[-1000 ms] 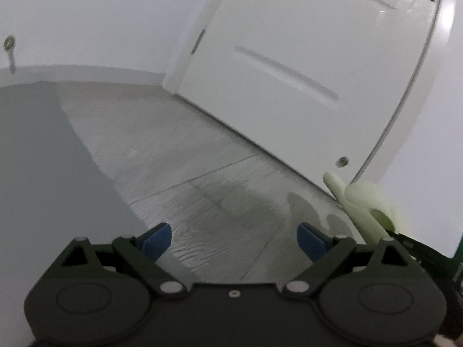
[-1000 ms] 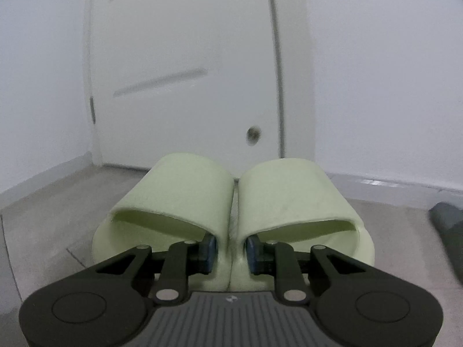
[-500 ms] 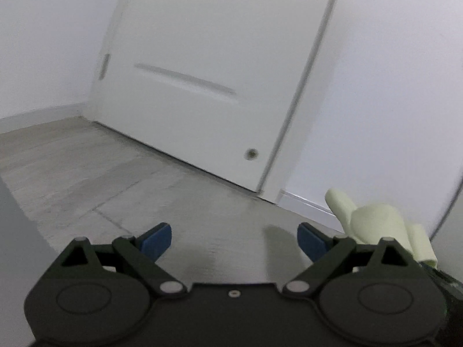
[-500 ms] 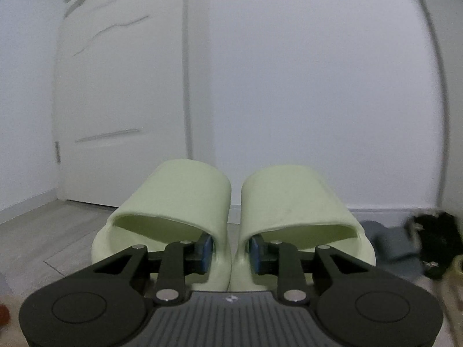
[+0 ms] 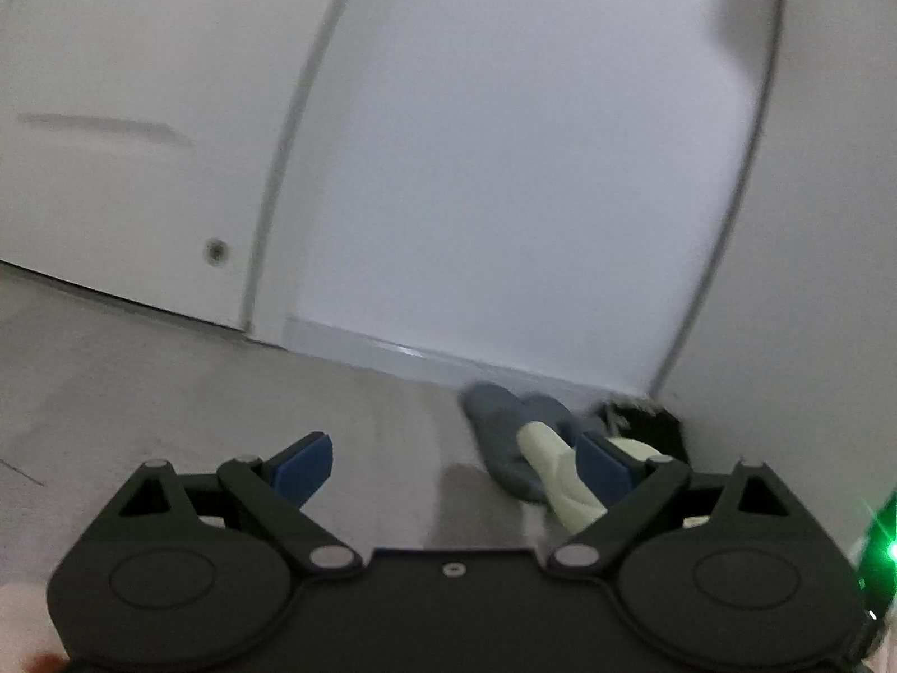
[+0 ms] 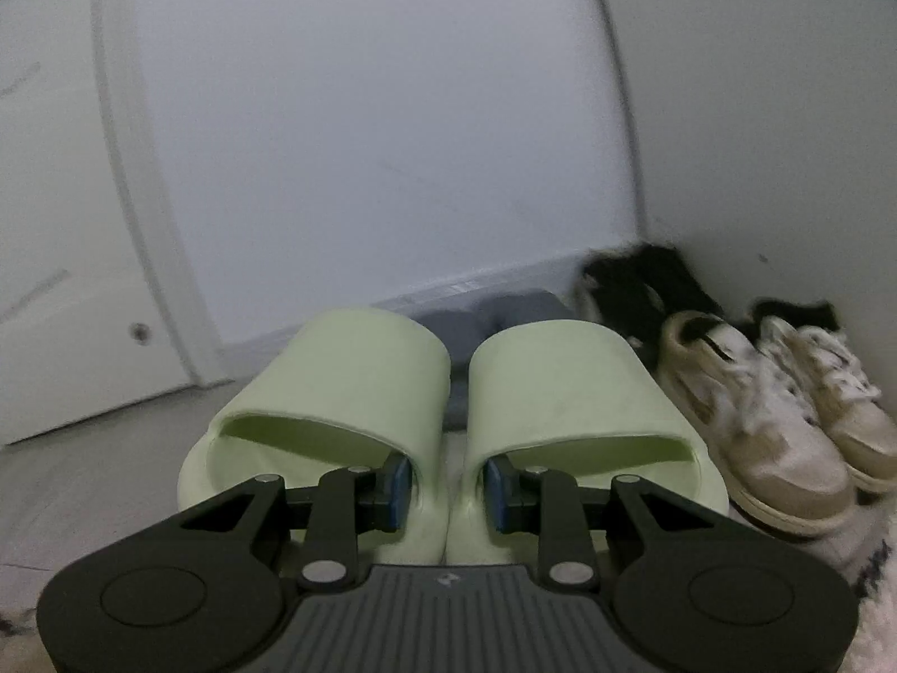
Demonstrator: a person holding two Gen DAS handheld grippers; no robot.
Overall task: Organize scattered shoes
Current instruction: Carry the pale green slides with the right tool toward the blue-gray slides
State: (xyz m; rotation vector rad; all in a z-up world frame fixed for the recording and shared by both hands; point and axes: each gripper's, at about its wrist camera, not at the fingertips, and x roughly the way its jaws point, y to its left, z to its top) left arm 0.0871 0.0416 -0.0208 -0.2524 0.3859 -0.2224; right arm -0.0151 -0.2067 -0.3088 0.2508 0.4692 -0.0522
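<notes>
R gripper (image 6: 444,485) nearly closed, pinching inner walls of both pale-green foam slides (image 6: 359,392) together; toes point away, toward wall w/ white sneakers (image 6: 768,392). L gripper (image 5: 454,462) wide apart, empty.

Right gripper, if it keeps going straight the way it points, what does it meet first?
Probably the grey slippers lying by the baseboard, just beyond the pale green slides that the right gripper holds; behind them the white wall. Depth is unclear.
</notes>
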